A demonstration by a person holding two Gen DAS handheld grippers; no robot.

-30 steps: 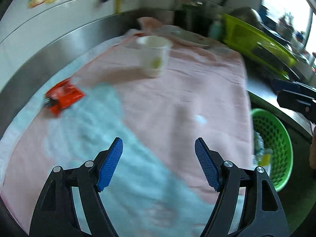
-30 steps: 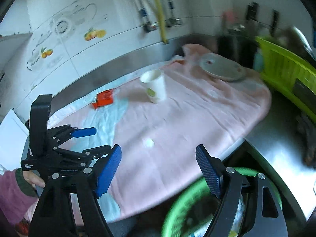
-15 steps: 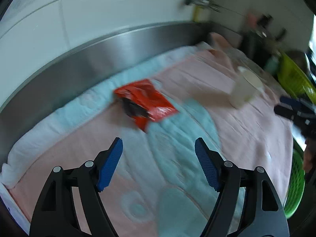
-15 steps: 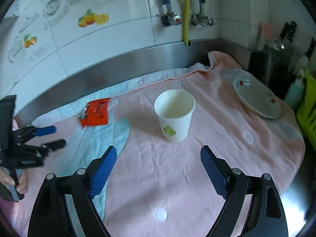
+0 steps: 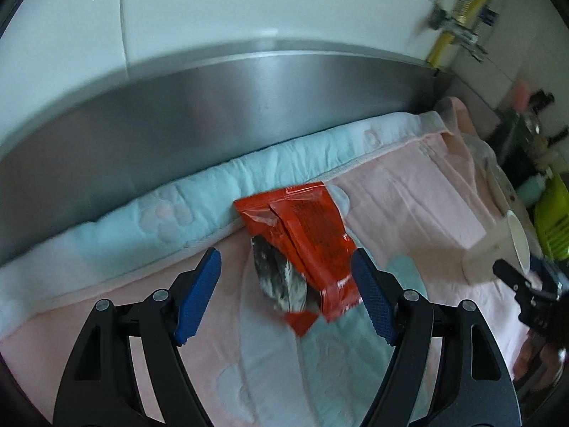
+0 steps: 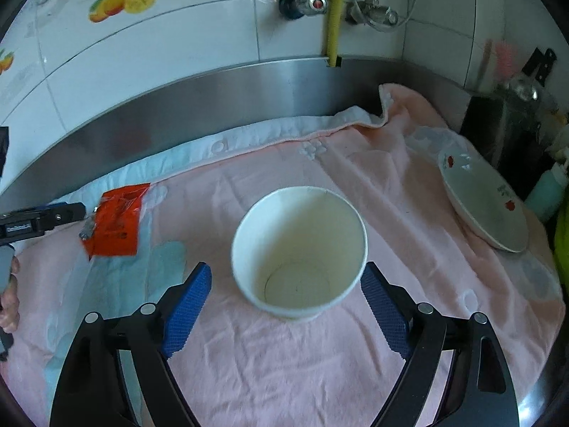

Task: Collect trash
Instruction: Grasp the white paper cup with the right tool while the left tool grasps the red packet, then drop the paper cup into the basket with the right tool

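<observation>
A torn red snack wrapper [image 5: 306, 245] with a silver inside lies on the pink and blue towel [image 5: 409, 199]. My left gripper [image 5: 286, 300] is open, its blue pads on either side of the wrapper's near end. An empty white paper cup [image 6: 298, 249] stands upright on the towel. My right gripper [image 6: 286, 307] is open, its pads flanking the cup's base. The wrapper [image 6: 115, 220] and the left gripper's tip [image 6: 42, 217] show at the left of the right wrist view. The cup [image 5: 498, 249] shows at the right edge of the left wrist view.
A steel backsplash [image 6: 213, 99] and tiled wall with taps [image 6: 309, 3] rise behind the towel. A white plate [image 6: 483, 199] lies at the right. Dark bottles [image 6: 512, 106] and a green rack [image 5: 554, 224] stand further right.
My left gripper moved in to the red wrapper, which now sits between its pads. My right gripper moved forward to the cup, which now sits between its pads. Both stayed open.
</observation>
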